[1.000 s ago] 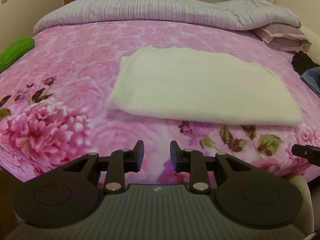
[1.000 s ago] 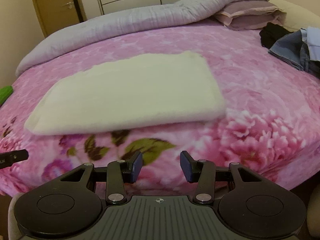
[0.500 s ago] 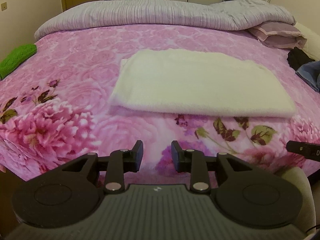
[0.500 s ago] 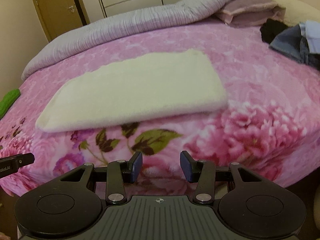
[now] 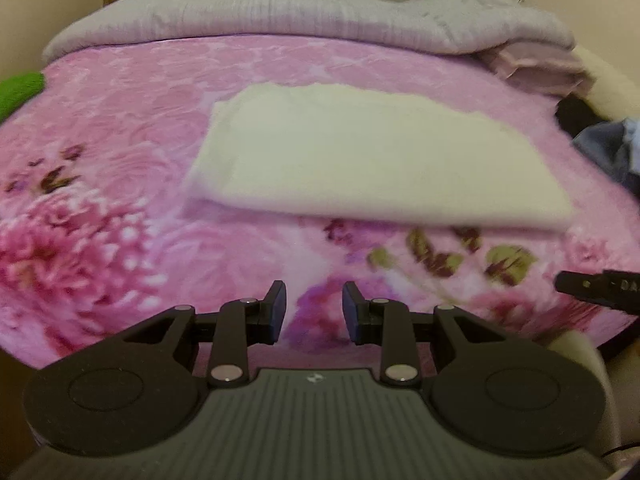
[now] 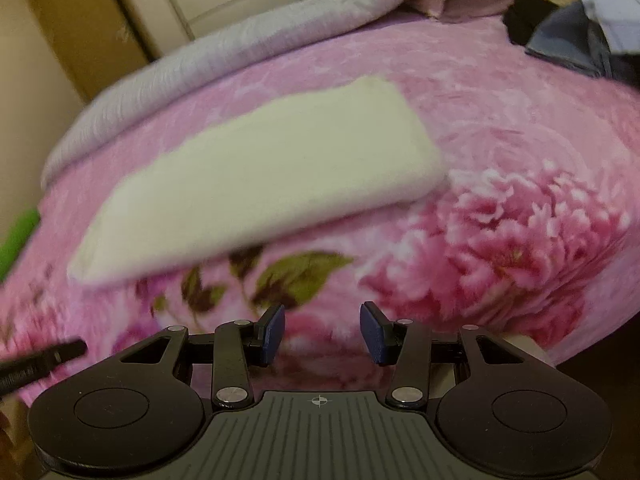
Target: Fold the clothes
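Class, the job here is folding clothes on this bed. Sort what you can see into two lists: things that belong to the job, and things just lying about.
Belongs to the job:
- cream folded cloth
- left tongs, open, empty
- right tongs, open, empty
- heap of dark and blue clothes, possibly next

Just lying about:
- pink floral blanket
- grey quilt
- green cloth
- pillow

Dim warm light, motion blur, fisheye bending
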### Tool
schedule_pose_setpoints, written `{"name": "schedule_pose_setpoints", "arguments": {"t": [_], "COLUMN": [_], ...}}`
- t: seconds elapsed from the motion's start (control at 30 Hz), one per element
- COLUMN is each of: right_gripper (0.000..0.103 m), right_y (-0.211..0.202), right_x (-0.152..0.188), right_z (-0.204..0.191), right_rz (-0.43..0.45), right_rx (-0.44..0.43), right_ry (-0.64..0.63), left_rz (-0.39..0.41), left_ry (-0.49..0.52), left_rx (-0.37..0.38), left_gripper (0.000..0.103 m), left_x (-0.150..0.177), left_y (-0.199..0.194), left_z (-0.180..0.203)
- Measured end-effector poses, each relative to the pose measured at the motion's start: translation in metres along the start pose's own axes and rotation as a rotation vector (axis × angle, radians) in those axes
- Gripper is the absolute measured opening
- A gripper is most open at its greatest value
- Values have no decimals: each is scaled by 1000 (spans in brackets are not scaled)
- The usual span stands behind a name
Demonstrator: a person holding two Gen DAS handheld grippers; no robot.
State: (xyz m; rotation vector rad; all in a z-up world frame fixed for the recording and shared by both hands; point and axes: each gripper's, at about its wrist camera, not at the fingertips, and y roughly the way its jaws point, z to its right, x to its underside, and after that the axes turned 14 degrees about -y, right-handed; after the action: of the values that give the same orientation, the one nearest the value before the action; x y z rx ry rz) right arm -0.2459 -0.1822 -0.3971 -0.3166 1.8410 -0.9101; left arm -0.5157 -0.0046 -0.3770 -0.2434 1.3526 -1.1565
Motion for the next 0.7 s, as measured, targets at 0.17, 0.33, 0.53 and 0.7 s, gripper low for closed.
{"name": "schedule_pose_setpoints", "arguments": {"t": [0.17, 0.33, 0.53, 0.7], "right_gripper": [46, 46, 46, 46], "right_y": [14, 45, 71, 86], "right_x": [-7, -9, -19, -26], "right_z": [56, 90, 97, 105], "right_rz": [74, 75, 134, 165], "right_rx": [-95, -163, -155, -158], "right_ry": [335, 603, 712, 797], "left_rz": [18, -3, -19, -36], "left_ry": [27, 58, 103, 141], "left_rx": [67, 123, 184, 185], "left_gripper": [20, 20, 20, 20], "left_x": [-20, -48, -78, -96], "left_y": [17, 51, 98, 134], "left_z": [4, 18, 43, 64]}}
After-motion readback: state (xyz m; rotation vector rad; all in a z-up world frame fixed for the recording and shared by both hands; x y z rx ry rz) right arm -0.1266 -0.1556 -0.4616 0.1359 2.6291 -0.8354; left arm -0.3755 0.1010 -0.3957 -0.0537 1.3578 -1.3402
